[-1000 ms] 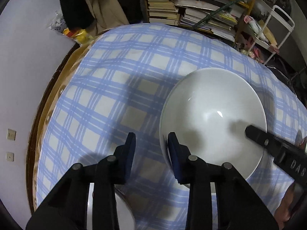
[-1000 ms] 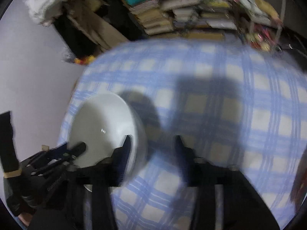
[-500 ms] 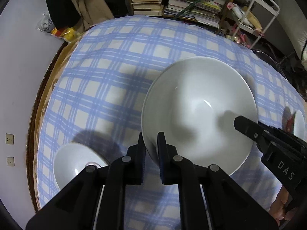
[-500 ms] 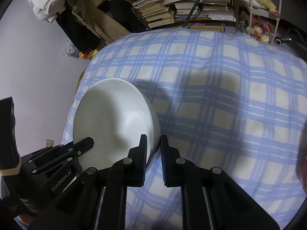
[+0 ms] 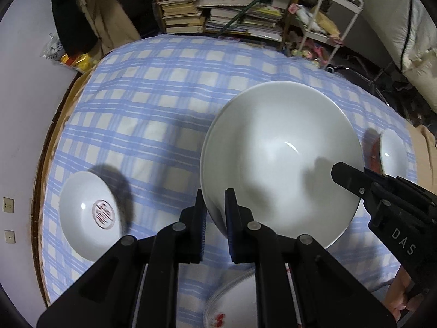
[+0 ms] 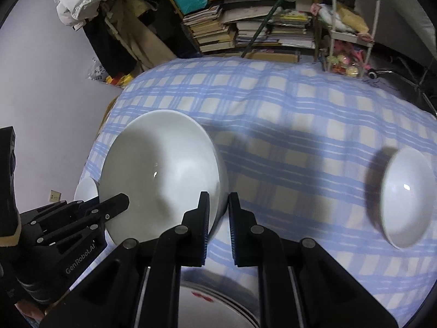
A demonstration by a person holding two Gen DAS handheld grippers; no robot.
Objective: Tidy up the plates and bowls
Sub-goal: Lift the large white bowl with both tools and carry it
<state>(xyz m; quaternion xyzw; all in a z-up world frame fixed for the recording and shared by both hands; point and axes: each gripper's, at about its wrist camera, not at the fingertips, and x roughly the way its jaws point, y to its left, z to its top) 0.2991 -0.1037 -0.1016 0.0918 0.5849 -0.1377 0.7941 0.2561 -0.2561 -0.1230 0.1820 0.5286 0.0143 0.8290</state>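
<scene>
A large white bowl (image 5: 278, 158) hangs tilted above the worktop (image 5: 164, 104), clear of the cloth, held at opposite sides of its rim. The left gripper (image 5: 214, 218) has its fingers (image 5: 232, 218) closed on the rim nearest its camera, one finger inside the bowl and one outside; the right gripper (image 6: 218, 218) clamps the far rim the same way, and from the left wrist view its black tip reaches over the bowl's right edge. Both grippers point steeply down. Directly below the bowl, at the bottom of both views, lies a stack of plates (image 5: 235, 300) with a red mark. To the left sits a smaller white bowl with a round red emblem (image 5: 90, 213), well apart from the held one; to the right stands another small white bowl (image 6: 404, 196), also apart. The worktop is round, covered in a blue and cream checked cloth with a wooden edge showing at the left. Behind it are shelves stacked with books and papers (image 5: 224, 13), a white wire rack (image 5: 327, 22), hanging clothes (image 5: 87, 22) and a pale wall with sockets. Part of a hand (image 5: 401, 300) shows at the lower right of the left view.
</scene>
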